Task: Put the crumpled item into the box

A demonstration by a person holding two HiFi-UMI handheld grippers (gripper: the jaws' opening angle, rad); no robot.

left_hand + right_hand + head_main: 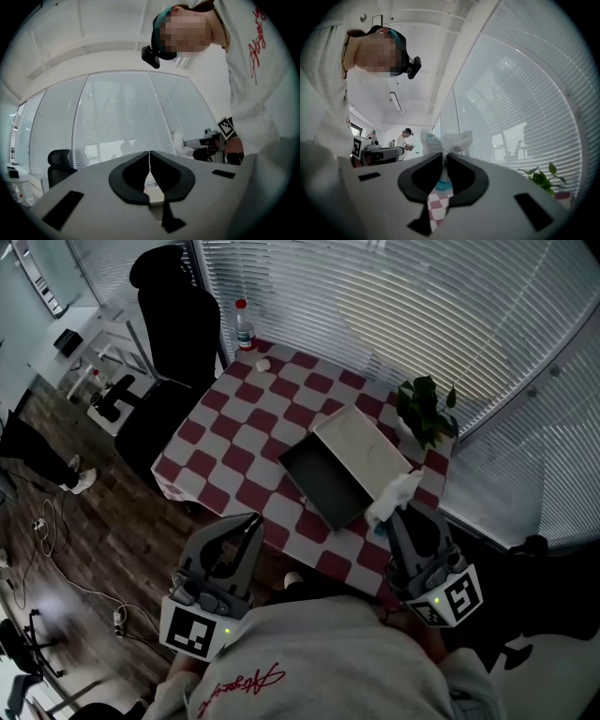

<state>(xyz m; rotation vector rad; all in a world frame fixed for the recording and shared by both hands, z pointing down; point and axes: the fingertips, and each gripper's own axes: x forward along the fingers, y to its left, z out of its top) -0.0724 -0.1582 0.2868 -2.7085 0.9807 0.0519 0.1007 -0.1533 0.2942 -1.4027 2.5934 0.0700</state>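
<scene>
The right gripper (444, 158) is clamped on the crumpled wrapper (446, 139), a thin white film with teal print that is pinched at its waist and flares above the jaws. It looks weightless, soft and slippery, so a firm pinch at mid-body suits it. It hangs at four o'clock of the shallow dark box (323, 486), over the checked cloth (234, 437). The left gripper (149, 161) is pressed together on nothing.

I see a table (225, 427) checked red and white. The box (323, 488) is dark grey inside, its lid (366, 451) white. The crumpled item (396, 495) is white with teal print. A green plant (427, 409), black chair (173, 324), brown wooden floor (122, 531).
</scene>
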